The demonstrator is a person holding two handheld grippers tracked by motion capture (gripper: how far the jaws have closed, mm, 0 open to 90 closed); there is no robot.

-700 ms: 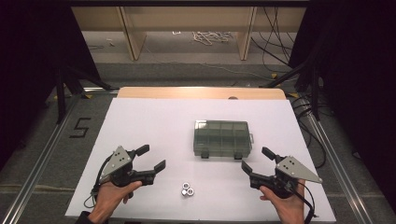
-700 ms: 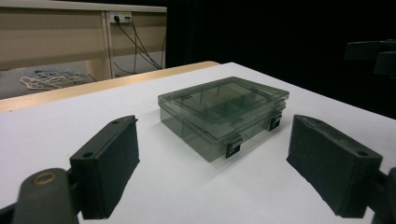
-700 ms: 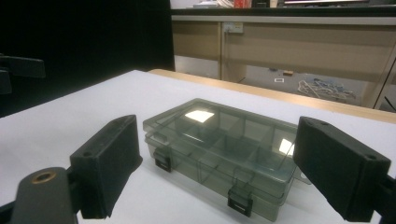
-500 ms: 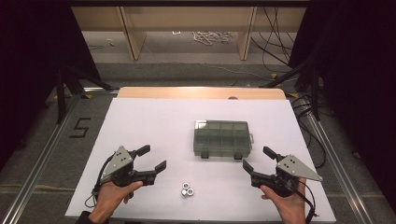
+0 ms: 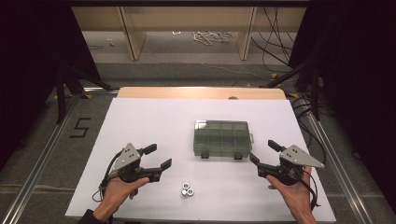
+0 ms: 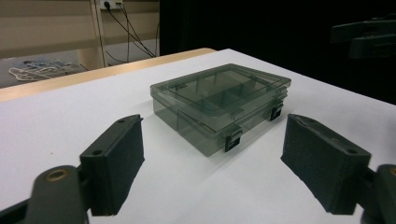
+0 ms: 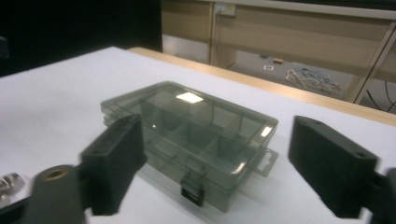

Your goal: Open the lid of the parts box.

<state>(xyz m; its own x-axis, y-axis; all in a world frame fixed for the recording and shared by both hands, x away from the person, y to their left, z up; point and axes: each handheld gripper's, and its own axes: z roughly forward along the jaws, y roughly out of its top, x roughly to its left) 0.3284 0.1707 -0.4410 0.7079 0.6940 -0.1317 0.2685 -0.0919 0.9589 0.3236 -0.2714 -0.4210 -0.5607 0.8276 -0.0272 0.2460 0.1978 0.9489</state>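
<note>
A smoky-grey clear compartment box (image 5: pixel 222 138) lies shut in the middle of the white table, its two black latches facing the near edge. It also appears in the left gripper view (image 6: pixel 219 105) and the right gripper view (image 7: pixel 187 133). Two small metal nuts (image 5: pixel 187 189) rest close to the near edge, with one nut (image 7: pixel 9 182) at the far left of the right gripper view. My left gripper (image 5: pixel 158 157) is open, left of the box and apart from it. My right gripper (image 5: pixel 264 152) is open just right of the box's near corner, holding nothing.
The white table top (image 5: pixel 154 121) ends in a wooden strip (image 5: pixel 201 92) at the far side. Beyond it are wooden furniture legs, cables and a coil of cord (image 5: pixel 210 36) on the floor. A floor marking "5" (image 5: pixel 80 127) lies at the left.
My right gripper has shifted slightly to the right and down. The left gripper, the box and the nuts have stayed where they were.
</note>
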